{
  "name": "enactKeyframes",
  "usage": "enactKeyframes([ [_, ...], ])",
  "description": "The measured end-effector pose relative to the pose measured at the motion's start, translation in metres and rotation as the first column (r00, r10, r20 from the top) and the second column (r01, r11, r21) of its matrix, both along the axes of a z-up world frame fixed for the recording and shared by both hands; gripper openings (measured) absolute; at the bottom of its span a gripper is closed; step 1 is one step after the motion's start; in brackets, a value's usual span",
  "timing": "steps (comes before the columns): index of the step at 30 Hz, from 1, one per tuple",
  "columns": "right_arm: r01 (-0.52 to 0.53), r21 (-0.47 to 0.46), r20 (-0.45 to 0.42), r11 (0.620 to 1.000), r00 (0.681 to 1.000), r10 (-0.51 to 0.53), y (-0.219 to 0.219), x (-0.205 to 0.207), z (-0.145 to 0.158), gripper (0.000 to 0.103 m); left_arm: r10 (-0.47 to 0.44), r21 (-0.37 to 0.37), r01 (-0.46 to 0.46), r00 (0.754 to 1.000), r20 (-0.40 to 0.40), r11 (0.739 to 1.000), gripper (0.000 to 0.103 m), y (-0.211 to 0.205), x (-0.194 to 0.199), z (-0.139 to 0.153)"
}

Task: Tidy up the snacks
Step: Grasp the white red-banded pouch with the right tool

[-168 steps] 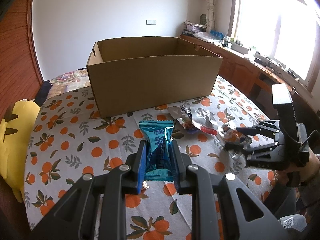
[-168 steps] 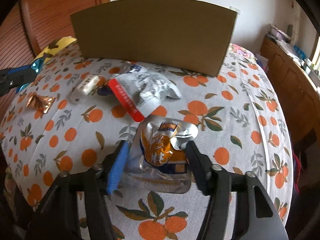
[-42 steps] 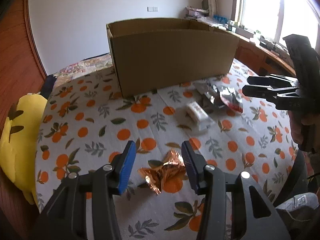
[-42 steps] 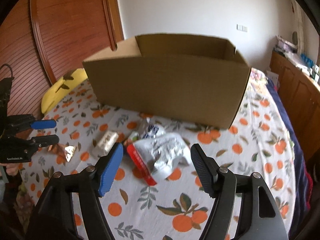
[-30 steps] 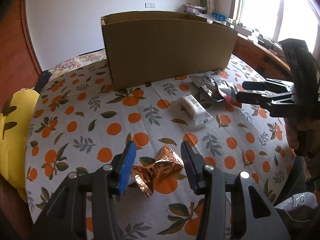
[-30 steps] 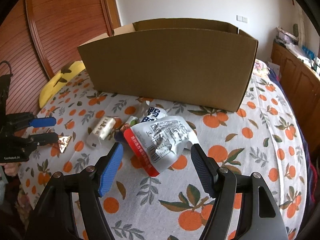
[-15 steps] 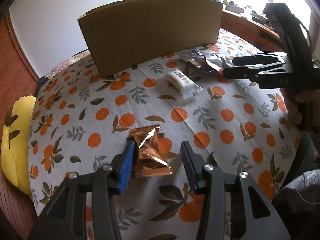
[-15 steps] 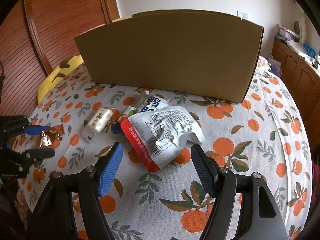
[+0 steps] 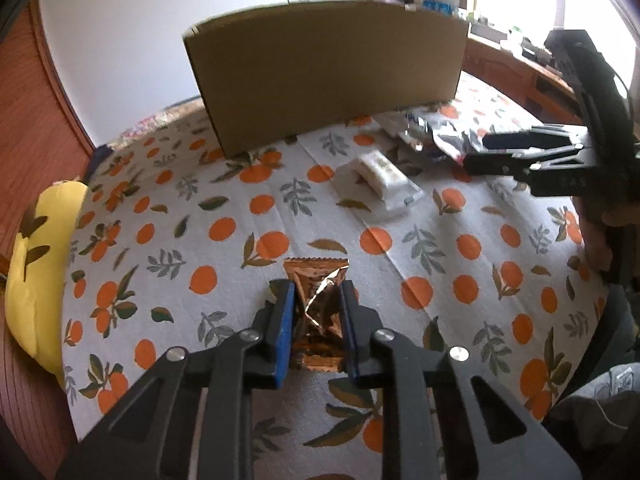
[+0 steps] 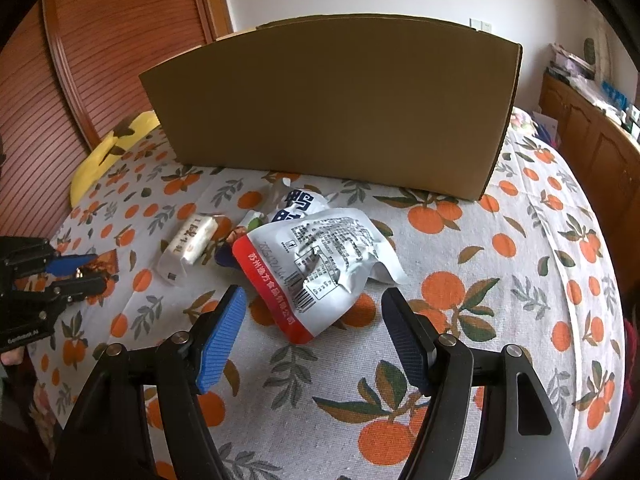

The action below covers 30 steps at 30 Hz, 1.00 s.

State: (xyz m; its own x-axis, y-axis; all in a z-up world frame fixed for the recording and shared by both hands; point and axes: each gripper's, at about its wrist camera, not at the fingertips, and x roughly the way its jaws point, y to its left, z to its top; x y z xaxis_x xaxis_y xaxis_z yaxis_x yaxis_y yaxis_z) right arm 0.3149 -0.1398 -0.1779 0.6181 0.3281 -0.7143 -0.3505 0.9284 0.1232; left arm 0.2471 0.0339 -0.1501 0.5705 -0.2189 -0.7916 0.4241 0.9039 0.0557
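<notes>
Two sets of tongs working over the orange-print tablecloth (image 9: 420, 216) right now. Left tongs (image 9: 316, 312) squeezing down on a copper foil snack packet (image 9: 318, 300), blue pads pressing both sides, top edge of the packet sticking out past the tips, packet apparently still lying on the cloth, hard to say for sure. Also showing up in the right wrist view over at the far left (image 10: 86, 270), a bit of that copper foil peeking beside the fingers. Right tongs (image 10: 314, 320) hanging wide open, gripping nothing, hovering just short of a crumpled silver pouch with a red stripe (image 10: 316, 268) so the pouch's near end is sitting between the spread tips without touching them. Lying tucked behind that pouch, another white-and-blue printed packet (image 10: 298, 202), partly covered. Sitting just left of the pile, a small white wrapped bar (image 10: 192, 240), also showing in the left view (image 9: 380, 174) with the right tongs (image 9: 516, 150) floating nearby. Standing at the back of the table, a big open cardboard box (image 10: 332, 112), plain side facing the cameras, inside not showing. Peeking past the cloth's far-left edge, a yellow cushion (image 9: 40, 268).
</notes>
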Motion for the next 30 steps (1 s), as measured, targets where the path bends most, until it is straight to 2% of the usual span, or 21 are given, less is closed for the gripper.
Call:
enactKeyframes([
  [6,-0.006,0.009,0.002,1.000,1.000,0.006,-0.002,0.000,0.000,0.072,0.043,-0.116,-0.041,0.999,0.013,0.992,0.020,0.003,-0.010,0.011],
  [15,-0.020,0.048,-0.012,0.999,1.000,0.021,-0.009,0.000,0.001,0.072,0.058,-0.203,-0.052,0.998,0.023,0.978,0.020,0.002,-0.017,0.015],
  [20,-0.038,0.058,-0.052,0.998,0.998,0.041,-0.007,0.004,0.002,0.072,0.057,-0.215,-0.047,0.998,0.038,0.976,0.020,0.004,-0.028,0.018],
  [23,-0.044,0.095,-0.090,0.995,0.995,0.052,-0.005,0.010,0.004,0.074,0.063,-0.223,-0.053,0.997,0.038,0.973,0.020,0.009,-0.034,0.019],
  [30,0.003,0.154,-0.149,0.988,0.989,0.020,-0.011,0.036,0.006,0.074,0.077,-0.240,-0.063,0.996,0.049,0.969,0.020,0.020,-0.039,0.024],
])
